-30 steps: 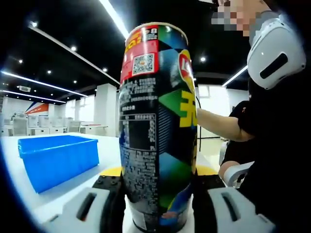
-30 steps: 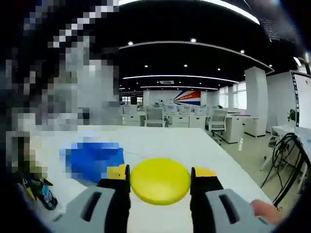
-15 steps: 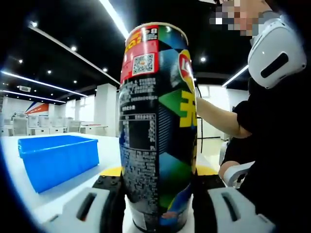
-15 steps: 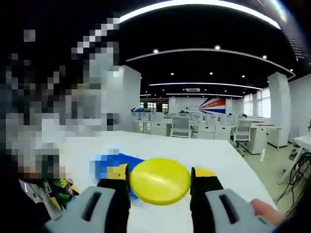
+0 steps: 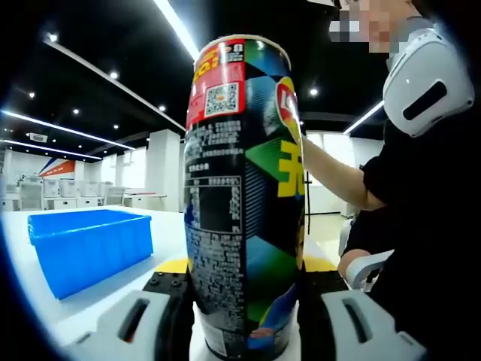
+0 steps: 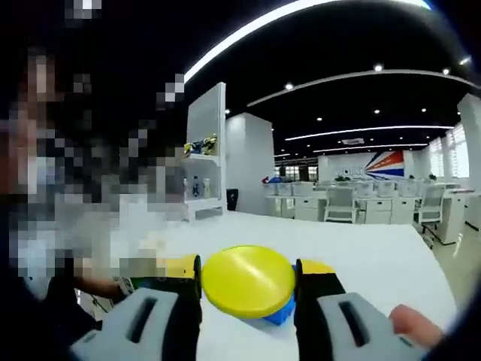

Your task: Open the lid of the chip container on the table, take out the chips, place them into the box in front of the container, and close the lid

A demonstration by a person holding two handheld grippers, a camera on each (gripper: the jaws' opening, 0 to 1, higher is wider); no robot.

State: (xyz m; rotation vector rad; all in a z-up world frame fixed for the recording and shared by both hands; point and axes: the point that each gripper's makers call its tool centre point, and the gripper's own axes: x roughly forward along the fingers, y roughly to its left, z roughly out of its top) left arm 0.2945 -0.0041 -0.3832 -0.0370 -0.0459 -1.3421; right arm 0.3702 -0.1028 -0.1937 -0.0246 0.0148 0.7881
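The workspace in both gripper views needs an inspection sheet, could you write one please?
Surface: white table, mostly bare.
Job's things: chip can upright, lid off, clamped between the left gripper's jaws; yellow lid clamped between the right gripper's jaws; blue box on the table beside the can, contents hidden.
Clutter: nothing seen.
Grippers: left gripper shut on the can; right gripper shut on the lid.
Cables: nothing seen.
Surroundings: open office with desks and chairs, ceiling light strips; a person's arm beside the can.
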